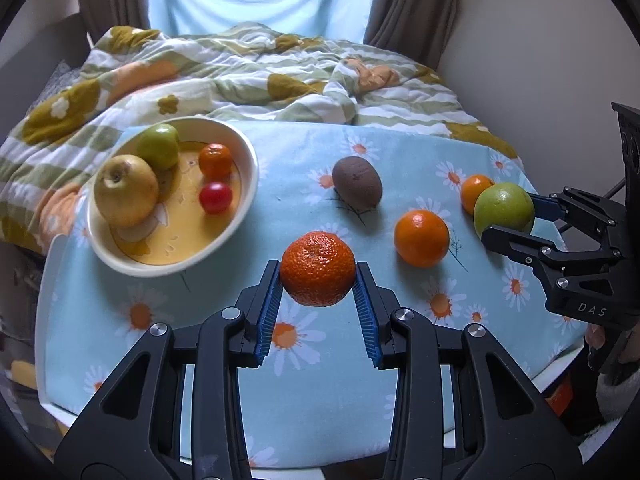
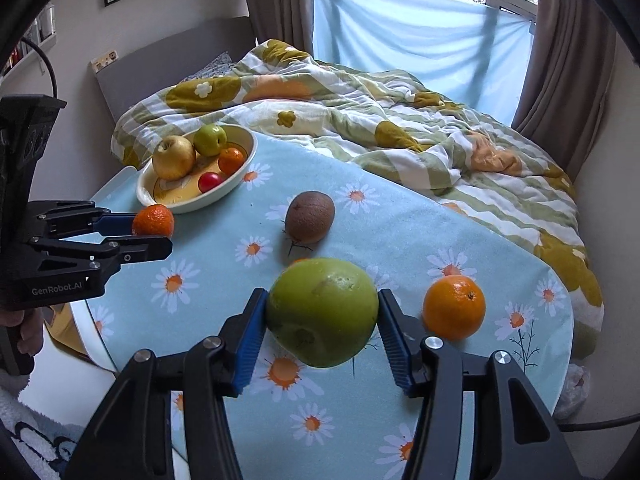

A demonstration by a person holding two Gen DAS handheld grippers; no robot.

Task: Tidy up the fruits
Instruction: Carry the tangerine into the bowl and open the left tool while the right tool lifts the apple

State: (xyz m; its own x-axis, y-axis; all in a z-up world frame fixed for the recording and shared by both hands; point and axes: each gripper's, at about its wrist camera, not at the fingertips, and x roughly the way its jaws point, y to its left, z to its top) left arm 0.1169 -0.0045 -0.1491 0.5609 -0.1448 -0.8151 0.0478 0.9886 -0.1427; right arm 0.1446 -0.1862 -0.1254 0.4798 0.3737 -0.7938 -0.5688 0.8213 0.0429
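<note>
My left gripper (image 1: pixel 317 280) is shut on a bumpy mandarin (image 1: pixel 317 268) and holds it above the table, near the bowl (image 1: pixel 248 152); it also shows in the right wrist view (image 2: pixel 152 234). My right gripper (image 2: pixel 322 320) is shut on a green apple (image 2: pixel 322 312), seen also in the left wrist view (image 1: pixel 505 207). The cream bowl holds a yellow apple (image 1: pixel 126 190), a green apple (image 1: pixel 159 146), a small orange (image 1: pixel 215 160) and a red tomato (image 1: pixel 216 197). A brown kiwi (image 1: pixel 357 182) and two oranges (image 1: pixel 421 237) (image 1: pixel 474 192) lie on the cloth.
The table wears a light blue daisy cloth (image 1: pixel 320 380). A rumpled flowered quilt (image 1: pixel 260 76) on a bed lies right behind the table. Curtains and a window stand at the back. A wall is on the right.
</note>
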